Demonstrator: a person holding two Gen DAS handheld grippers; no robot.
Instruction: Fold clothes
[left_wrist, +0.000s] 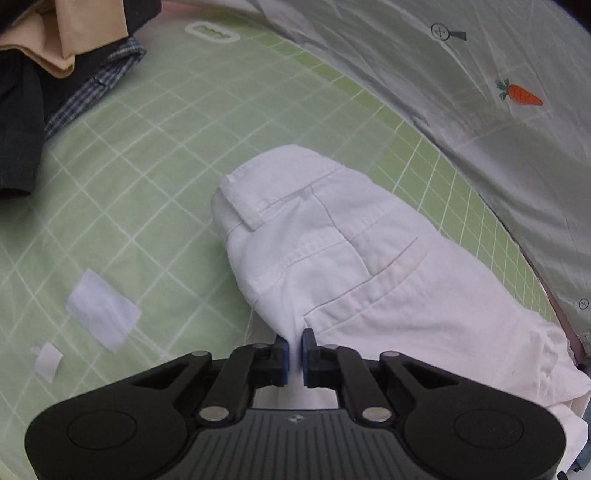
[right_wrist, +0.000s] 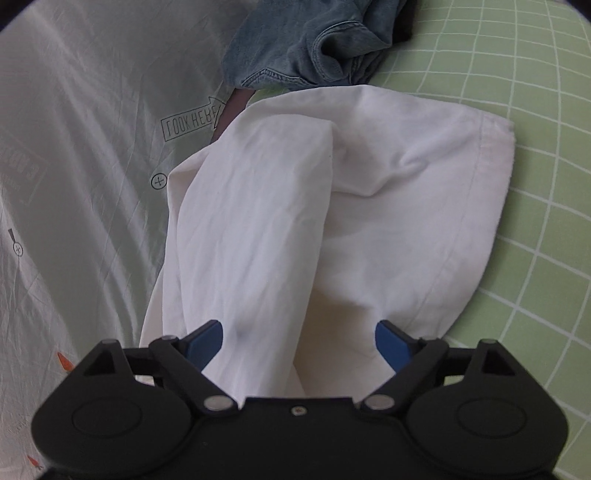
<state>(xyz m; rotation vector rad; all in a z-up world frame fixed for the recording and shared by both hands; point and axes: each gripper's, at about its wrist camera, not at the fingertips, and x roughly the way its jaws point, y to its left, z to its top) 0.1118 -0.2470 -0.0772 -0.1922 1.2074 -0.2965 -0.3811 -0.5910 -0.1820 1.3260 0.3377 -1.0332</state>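
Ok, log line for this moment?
task: fold clothes | left hand-held gripper: shut on white trousers | right hand-held gripper: open over trousers | surface: green grid mat

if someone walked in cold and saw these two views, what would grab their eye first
The white trousers lying on the green grid mat dominate both views, with the left gripper shut on a pinch of their fabric at the near edge. The right gripper is wide open over the trouser legs. Next come the orange carrot print on the pale sheet at the mat's edge and the crumpled denim garment beyond the trousers.
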